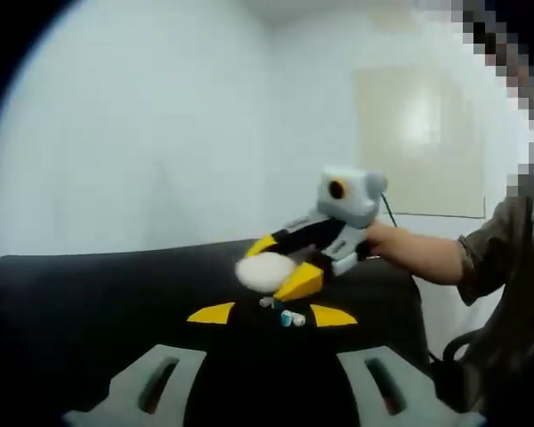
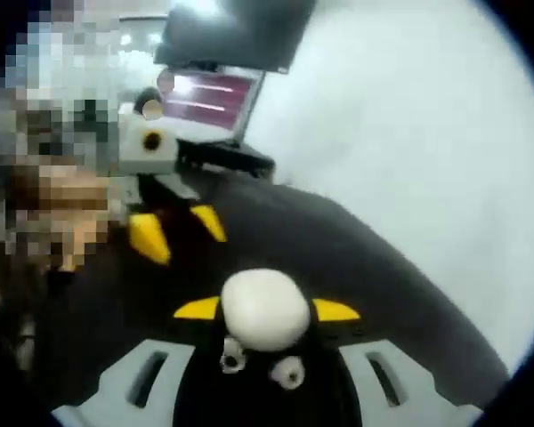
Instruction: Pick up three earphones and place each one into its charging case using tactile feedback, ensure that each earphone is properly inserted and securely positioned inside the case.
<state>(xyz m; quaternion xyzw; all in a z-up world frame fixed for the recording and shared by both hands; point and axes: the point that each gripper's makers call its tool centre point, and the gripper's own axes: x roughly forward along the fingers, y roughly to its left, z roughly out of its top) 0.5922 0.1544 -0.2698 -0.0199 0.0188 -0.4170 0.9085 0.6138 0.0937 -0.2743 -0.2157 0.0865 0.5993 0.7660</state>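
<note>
A white oval charging case [image 2: 265,307] sits between the yellow-tipped jaws of my right gripper [image 2: 267,310], which is shut on it. From the left gripper view the same case [image 1: 265,269] hangs just above the black table [image 1: 71,302], held in the right gripper [image 1: 282,264]. Two small white earphones [image 1: 291,318] lie on the table under the case, and they appear low in the right gripper view [image 2: 287,372]. My left gripper [image 1: 272,315] is open, with its tips either side of the earphones and not touching them. It also appears across the table [image 2: 179,230].
A person's forearm [image 1: 418,253] holds the right gripper from the right. White walls stand behind the black table [image 2: 365,267]. A lit monitor [image 2: 209,98] stands at the table's far end. The table's edge runs close on the right [image 1: 418,302].
</note>
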